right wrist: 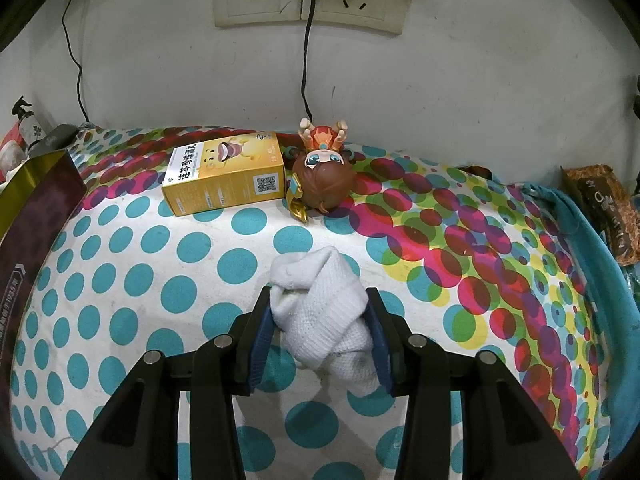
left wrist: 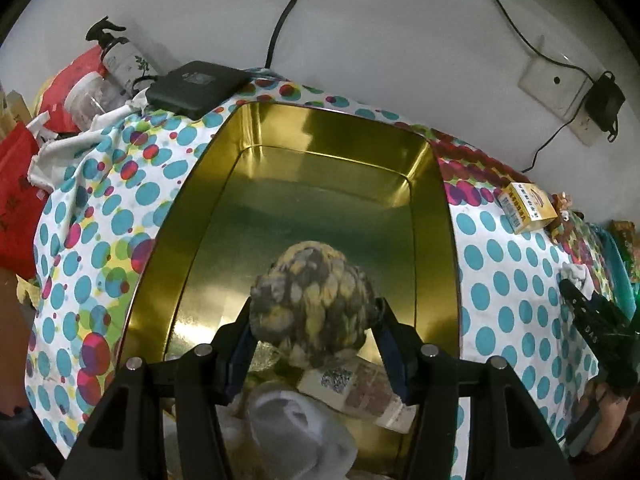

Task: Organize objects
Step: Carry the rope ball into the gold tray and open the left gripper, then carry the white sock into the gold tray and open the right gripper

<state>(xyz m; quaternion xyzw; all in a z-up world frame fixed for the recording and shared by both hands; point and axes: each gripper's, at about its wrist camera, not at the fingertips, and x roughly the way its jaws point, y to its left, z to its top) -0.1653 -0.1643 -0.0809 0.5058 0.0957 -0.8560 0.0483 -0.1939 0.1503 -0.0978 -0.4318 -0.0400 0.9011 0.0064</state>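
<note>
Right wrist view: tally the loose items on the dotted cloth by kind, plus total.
White sock, held in the right gripper: 1
Yellow box: 1
Toy figure: 1
Total: 3

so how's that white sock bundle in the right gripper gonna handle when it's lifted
The white sock bundle is knitted cloth, so probably light and soft, squashing between the right gripper pads. Its loose end below the jaws may droop. It looks unlikely to slip or roll.
</note>
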